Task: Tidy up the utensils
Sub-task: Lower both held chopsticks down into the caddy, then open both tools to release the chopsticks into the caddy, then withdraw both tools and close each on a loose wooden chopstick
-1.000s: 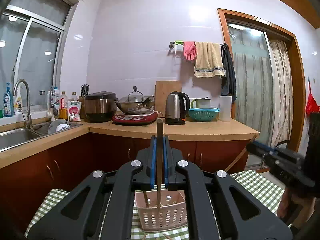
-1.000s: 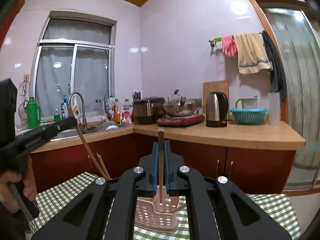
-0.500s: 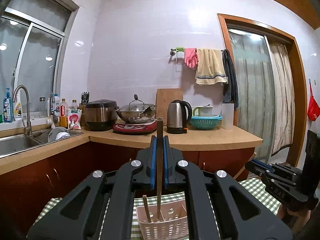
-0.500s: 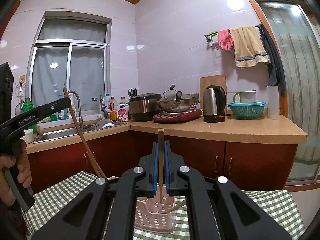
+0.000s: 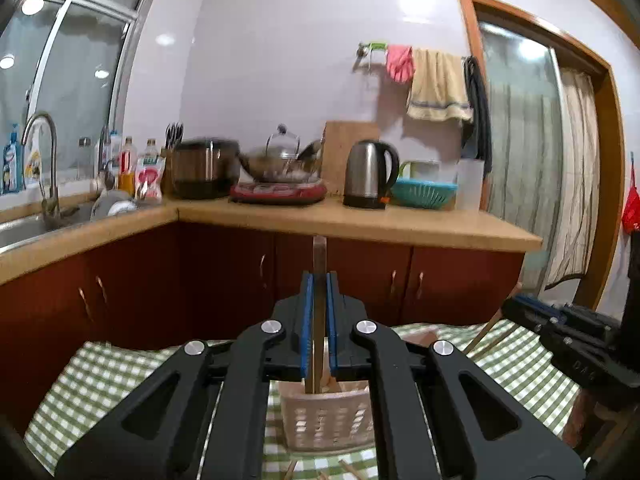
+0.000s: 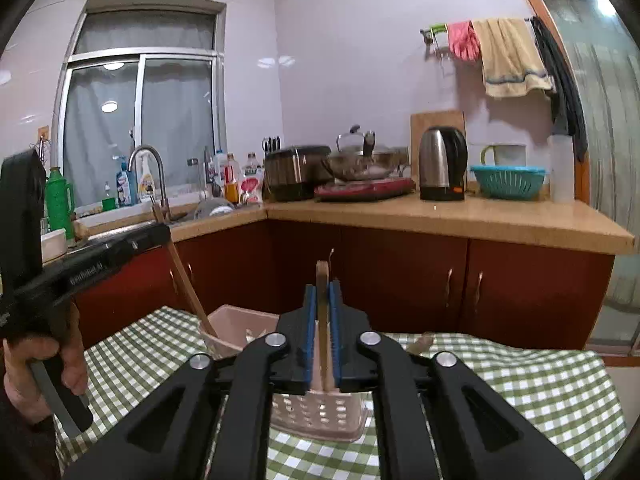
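A pale pink perforated utensil basket (image 5: 326, 416) stands on the green checked tablecloth (image 5: 100, 376); it also shows in the right wrist view (image 6: 320, 416). My left gripper (image 5: 319, 316) is shut on a wooden chopstick (image 5: 319, 280) whose lower end is inside the basket. My right gripper (image 6: 322, 320) is shut on another wooden chopstick (image 6: 321, 292), also reaching down into the basket. The left gripper's chopstick (image 6: 186, 276) slants into the basket's left end in the right wrist view.
Loose chopsticks (image 5: 352, 470) lie on the cloth before the basket. Behind the table runs a wooden counter (image 6: 440, 216) with red cabinets, a kettle (image 6: 442, 168), a wok, a rice cooker, a teal colander and a sink (image 5: 24, 228).
Both grippers have dropped and tilted down toward the basket with their chopsticks; the left chopstick's tip has gone lower into the basket. The right gripper has shifted so the basket sits further left.
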A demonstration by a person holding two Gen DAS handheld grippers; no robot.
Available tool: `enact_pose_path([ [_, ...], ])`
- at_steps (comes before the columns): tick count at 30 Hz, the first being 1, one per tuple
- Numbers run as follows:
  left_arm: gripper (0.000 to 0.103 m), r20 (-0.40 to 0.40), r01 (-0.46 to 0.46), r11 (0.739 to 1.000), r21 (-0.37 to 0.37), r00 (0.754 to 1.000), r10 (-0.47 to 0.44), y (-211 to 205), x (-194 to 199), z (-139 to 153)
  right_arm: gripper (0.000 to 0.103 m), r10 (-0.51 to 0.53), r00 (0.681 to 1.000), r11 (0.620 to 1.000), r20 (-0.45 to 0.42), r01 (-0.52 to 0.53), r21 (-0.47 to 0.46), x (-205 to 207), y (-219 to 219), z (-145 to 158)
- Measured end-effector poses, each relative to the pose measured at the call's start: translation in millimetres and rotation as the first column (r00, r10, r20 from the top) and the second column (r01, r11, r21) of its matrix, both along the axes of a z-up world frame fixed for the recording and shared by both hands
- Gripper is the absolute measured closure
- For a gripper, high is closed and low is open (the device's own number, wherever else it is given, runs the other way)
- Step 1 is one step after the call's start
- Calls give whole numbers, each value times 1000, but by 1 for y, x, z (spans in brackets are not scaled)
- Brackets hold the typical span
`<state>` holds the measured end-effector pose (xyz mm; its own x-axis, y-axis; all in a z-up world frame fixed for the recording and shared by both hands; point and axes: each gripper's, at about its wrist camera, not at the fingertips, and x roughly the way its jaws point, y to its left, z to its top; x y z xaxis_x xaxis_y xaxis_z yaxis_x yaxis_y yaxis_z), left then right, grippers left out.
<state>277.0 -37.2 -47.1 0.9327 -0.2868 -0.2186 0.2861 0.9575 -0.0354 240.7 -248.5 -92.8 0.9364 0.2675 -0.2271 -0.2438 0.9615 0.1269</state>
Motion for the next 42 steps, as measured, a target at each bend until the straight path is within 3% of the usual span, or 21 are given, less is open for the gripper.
enact_pose_path([
  [2, 92, -18, -5, 1000, 8, 1000, 5, 2, 3, -8, 79, -1, 1000, 1000, -15, 1, 0, 2, 1, -4],
  [5, 73, -30, -17, 1000, 18, 999, 18, 5, 4, -14, 63, -6, 1000, 1000, -12, 6, 0, -1, 3, -6],
  [7, 58, -21, -25, 1000, 16, 999, 26, 7, 2, -14, 60, -11, 1000, 1000, 3, 11, 2, -5, 3, -4],
  [12, 43, -2, -32, 999, -1, 999, 32, 13, -10, -10, 59, -21, 999, 1000, 36, 20, 12, -22, 2, 4],
  [19, 39, -21, -47, 999, 11, 999, 47, 18, -39, -23, 59, -32, 999, 999, 40, 32, 7, -57, 4, -7],
  [26, 36, -67, -80, 996, 48, 994, 83, 27, -78, -54, 59, -27, 999, 1000, -38, 26, -12, -93, 8, -48],
  [38, 36, -196, -154, 985, 82, 966, 168, 57, -137, -113, 59, 19, 990, 999, -140, -23, -31, -138, 19, -109],
  [42, 36, -229, -174, 979, 106, 954, 195, 67, -155, -133, 64, 53, 981, 997, -185, -61, -38, -141, 26, -125],
])
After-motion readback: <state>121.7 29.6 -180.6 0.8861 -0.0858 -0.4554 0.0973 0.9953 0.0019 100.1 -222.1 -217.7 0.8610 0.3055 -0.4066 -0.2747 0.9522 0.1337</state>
